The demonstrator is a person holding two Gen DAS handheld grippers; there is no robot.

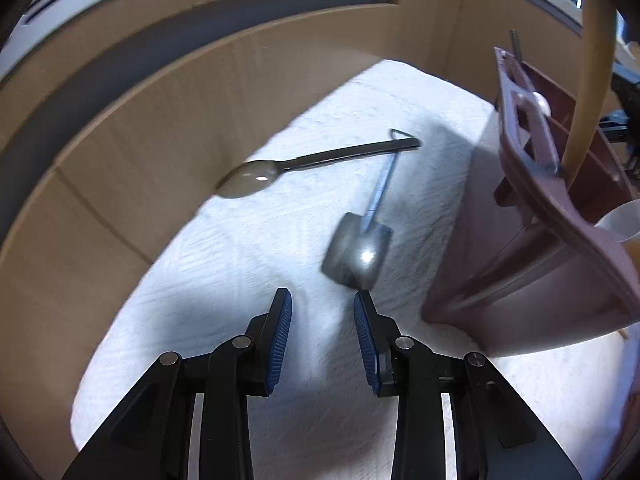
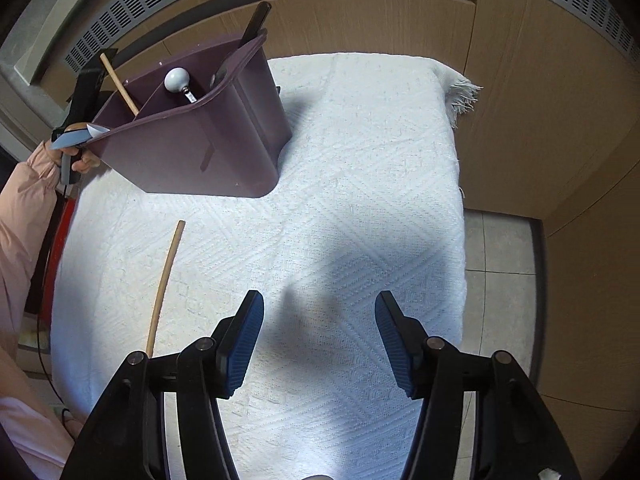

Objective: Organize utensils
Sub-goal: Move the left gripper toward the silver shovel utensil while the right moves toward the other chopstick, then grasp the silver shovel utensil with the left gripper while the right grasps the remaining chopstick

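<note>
Pale wood panelling with a slotted grey vent above it backed the scene, and a white textured cloth with a fringed corner covered the desk; grey floor tiles showed past its far edge in the right wrist view.

On the cloth stood a dark purple caddy, divided into compartments. It already held a wooden stick, a utensil with a white ball end and a dark handle poking out at the back. So the sorting looked partly done.

Loose items remained. In the left wrist view a grey spoon lay near the desk's edge, and a second spoon, with a bluish handle, lay with its bowl on a small dark block; the two handles crossed at their tips. A second wooden stick lay apart on the cloth, just left of the right tool.

The left tool pointed steeply down just short of the blue-handled spoon's bowl, jaws parted with nothing between them. The right tool hung over bare cloth, jaws wider apart and likewise empty.

The step in hand appeared to be the left tool's approach to that nearer spoon. The next move would call for lining the pads across the thin handle rather than the bowl, then lifting without dragging the crossed grey spoon along.
</note>
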